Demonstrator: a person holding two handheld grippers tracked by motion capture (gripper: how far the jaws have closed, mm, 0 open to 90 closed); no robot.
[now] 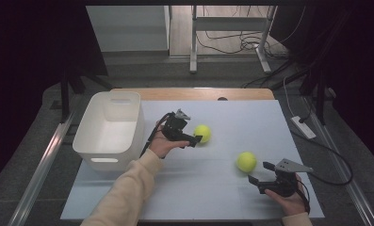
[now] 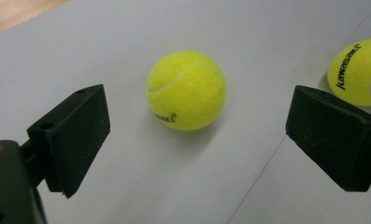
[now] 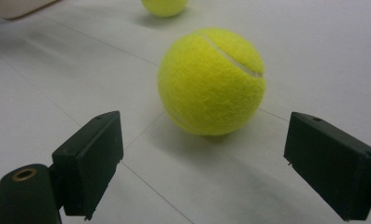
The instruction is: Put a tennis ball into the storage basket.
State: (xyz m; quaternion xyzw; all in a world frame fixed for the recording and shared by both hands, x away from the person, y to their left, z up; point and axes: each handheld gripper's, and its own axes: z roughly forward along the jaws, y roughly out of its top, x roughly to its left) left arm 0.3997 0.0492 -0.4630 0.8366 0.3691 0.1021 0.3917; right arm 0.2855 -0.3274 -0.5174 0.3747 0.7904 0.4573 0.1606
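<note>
The left gripper is held out over the middle of the table, jaws spread wide, the left hand wrapped around its body, the sleeved forearm running back and down. The right gripper sits low and near, its jaws wide apart too, gripped by the right hand.

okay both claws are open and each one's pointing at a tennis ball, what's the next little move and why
Probably ease the left claw forward until its open jaws flank the nearer tennis ball, then close. The ball sits centred between the jaws but ahead of them, untouched, on the white mat. The right claw faces the other ball likewise.
</note>
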